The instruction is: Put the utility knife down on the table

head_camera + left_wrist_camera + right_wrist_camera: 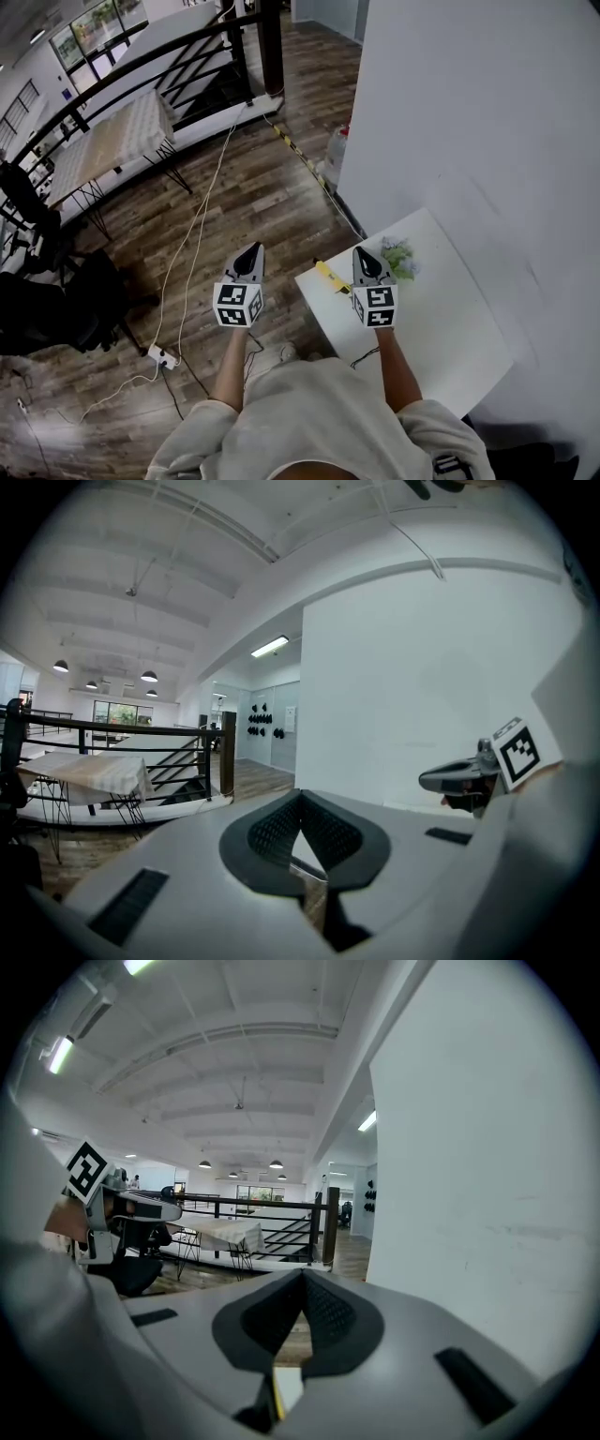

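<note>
Right claw (302,1279) shut (knife (330,277), seemingly, nearby)

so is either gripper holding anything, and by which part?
Nothing held. Left gripper and right gripper are both shut, empty; the utility knife lies on the table.

**Head view.** The indoor light is bright and even. Daylight enters through windows (94,28) at the far left and leaves a pale sheen on the wooden floor (262,187). The white wall (487,112) at right is close to overexposed, and a soft dark shadow lies at its foot, near right. Straight lines bow toward the edges.

**Gripper views.** Both show strong fisheye curvature and black vignetted corners. Ceiling lamps (150,677) and a strip light (269,647) appear as small flared highlights, and a tube light (61,1054) flares overhead at left. The left gripper (300,803) and right gripper (302,1283), nearest the lens, are out of focus. The far room is sharper.
</note>
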